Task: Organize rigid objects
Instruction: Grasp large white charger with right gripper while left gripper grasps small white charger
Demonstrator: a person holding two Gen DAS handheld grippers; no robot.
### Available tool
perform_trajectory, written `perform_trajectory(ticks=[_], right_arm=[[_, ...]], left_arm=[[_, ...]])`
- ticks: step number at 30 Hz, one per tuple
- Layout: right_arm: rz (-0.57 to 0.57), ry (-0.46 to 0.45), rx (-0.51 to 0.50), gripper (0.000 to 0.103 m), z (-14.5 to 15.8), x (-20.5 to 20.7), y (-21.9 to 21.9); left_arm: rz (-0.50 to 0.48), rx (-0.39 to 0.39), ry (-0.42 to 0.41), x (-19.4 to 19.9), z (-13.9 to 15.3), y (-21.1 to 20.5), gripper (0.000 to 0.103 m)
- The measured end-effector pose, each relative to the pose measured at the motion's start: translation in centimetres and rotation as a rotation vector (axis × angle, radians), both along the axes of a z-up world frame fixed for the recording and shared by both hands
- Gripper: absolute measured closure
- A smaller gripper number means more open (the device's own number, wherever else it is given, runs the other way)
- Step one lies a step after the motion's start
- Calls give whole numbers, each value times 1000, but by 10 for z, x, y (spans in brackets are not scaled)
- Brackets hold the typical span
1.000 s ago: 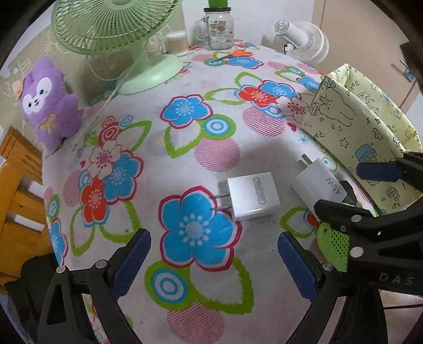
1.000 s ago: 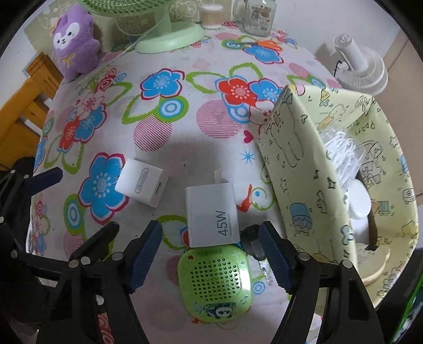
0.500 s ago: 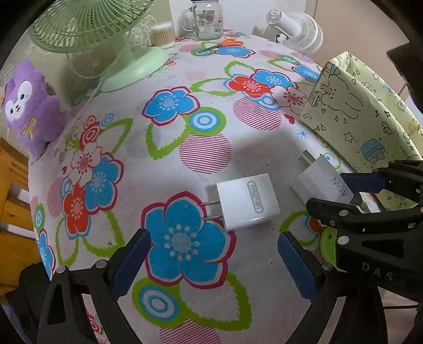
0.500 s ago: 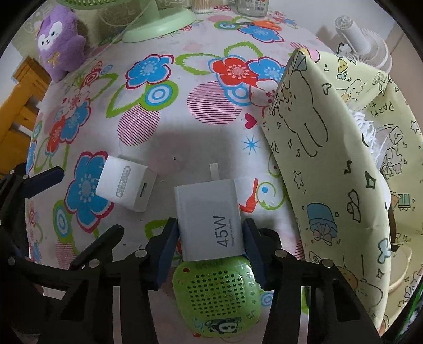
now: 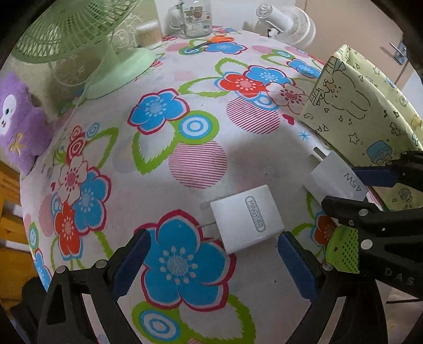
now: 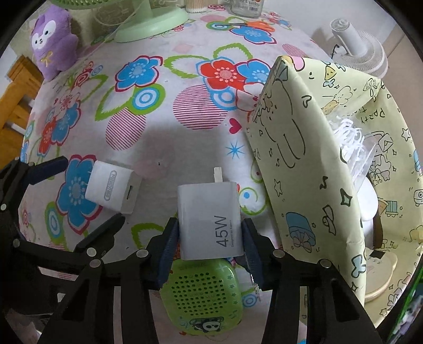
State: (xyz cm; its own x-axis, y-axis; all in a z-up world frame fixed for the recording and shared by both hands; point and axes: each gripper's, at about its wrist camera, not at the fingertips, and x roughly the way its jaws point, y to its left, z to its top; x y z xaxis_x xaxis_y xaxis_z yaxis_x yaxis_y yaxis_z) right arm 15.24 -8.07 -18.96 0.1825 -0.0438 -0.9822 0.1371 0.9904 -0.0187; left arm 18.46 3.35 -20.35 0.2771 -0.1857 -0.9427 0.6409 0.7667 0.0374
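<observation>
**Tool Status: Right Clamped on 45W Charger, Left Spread Wide**

Right tool [image 6: 210,239]: both blue pads press against the side faces of the 45W charger [image 6: 208,219], so the tool is clamped on it. The charger's plug prongs point away from the camera. Whether the charger is lifted clear of the worktop [image 6: 164,137] or resting on it cannot be told from this view. Directly below the charger lies a green perforated speaker [image 6: 202,293], partly covered by it in the right wrist view.

Left tool [image 5: 214,254]: the pads stand wide apart and grip nothing. The small white charger [image 5: 247,218] lies flat on the worktop between them and slightly ahead, nearer the right-hand pad; its prongs point toward the left-hand pad. No contact between pad and charger is evident.

Position of items: the two chargers lie near each other but apart. The 45W charger sits just beside the yellow-green patterned bag [image 6: 312,169], which stands open on the right side of the worktop with white items inside.

Background: a green desk fan [image 5: 79,45], a purple plush toy [image 6: 54,39], orange-handled scissors [image 5: 214,42], a glass jar [image 5: 197,18] and a white fan [image 6: 362,53] occupy the far edge.
</observation>
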Motion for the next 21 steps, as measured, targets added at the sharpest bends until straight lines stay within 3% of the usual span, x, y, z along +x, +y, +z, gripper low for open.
perform_trajectory(ticks=[8,21], right_arm=[[-18,19,19,52,-2,6,-3],[-50,35,43,52,-9,23,-13]], left_arm=[[-6,11,23,10,-11,-7,5],[-126,31,-80,9,-7,-27,5]])
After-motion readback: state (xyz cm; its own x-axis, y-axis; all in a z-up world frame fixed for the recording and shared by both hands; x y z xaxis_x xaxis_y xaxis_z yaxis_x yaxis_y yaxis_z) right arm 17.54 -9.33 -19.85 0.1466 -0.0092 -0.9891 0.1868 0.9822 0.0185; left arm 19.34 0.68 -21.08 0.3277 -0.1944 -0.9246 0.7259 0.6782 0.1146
